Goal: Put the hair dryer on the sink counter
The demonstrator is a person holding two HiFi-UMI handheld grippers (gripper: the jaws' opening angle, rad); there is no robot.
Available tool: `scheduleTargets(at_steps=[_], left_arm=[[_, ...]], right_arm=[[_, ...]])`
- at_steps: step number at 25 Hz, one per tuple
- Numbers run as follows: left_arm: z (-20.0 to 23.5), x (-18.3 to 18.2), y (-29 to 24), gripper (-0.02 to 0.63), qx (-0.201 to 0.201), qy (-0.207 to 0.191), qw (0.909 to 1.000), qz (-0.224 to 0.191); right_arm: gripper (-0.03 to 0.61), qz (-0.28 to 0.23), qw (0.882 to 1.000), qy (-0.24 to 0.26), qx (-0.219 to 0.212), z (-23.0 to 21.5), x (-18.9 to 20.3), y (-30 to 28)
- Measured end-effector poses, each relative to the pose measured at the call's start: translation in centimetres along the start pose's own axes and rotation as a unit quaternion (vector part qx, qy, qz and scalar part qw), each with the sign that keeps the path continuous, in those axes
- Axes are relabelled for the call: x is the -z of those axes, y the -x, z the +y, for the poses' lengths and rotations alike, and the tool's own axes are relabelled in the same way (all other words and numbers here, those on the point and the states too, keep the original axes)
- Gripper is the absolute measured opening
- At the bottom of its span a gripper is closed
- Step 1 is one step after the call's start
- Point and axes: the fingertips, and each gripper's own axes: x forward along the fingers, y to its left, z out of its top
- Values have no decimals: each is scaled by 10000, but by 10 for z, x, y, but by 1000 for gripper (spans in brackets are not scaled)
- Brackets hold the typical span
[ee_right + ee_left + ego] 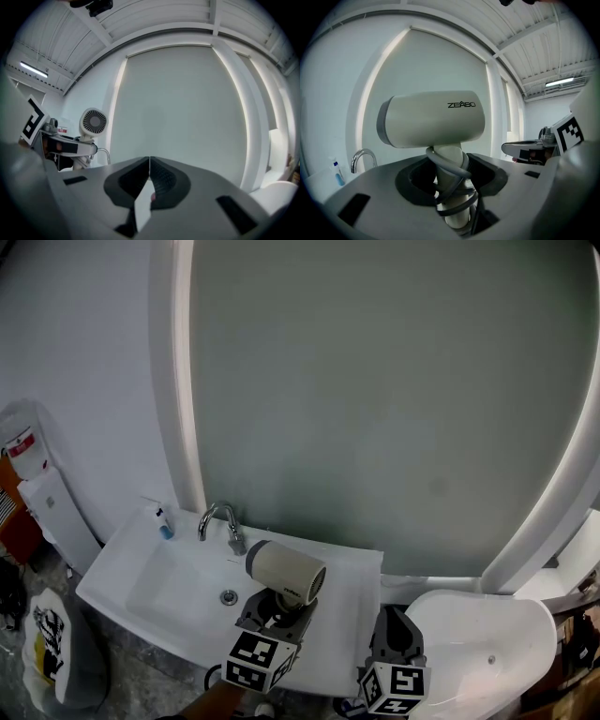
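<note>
Left gripper (451, 180) clamps the cord-wrapped handle of the hair dryer (431, 119), which is over the sink counter (349, 582) near the faucet (221, 521). Right gripper (149, 178) pinched together, empty. Risk: the top-heavy head could topple into the basin (178, 582) on release.

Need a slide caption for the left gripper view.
Left tongs clamp the beige hair dryer by its cord-wrapped handle, faucet behind at left.
</note>
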Motion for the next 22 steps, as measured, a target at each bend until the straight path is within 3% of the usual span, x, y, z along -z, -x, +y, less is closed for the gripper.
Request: scheduleTargets(at_steps=[9,22], left_arm=[[21,-3,-20,199,134,179,9997,32],[2,-19,-46,199,-175,89,9998,-69]], right_arm=[[21,43,9999,31,145,0,-4,-24],[21,-155,9996,133,-175,-31,-20,-35]])
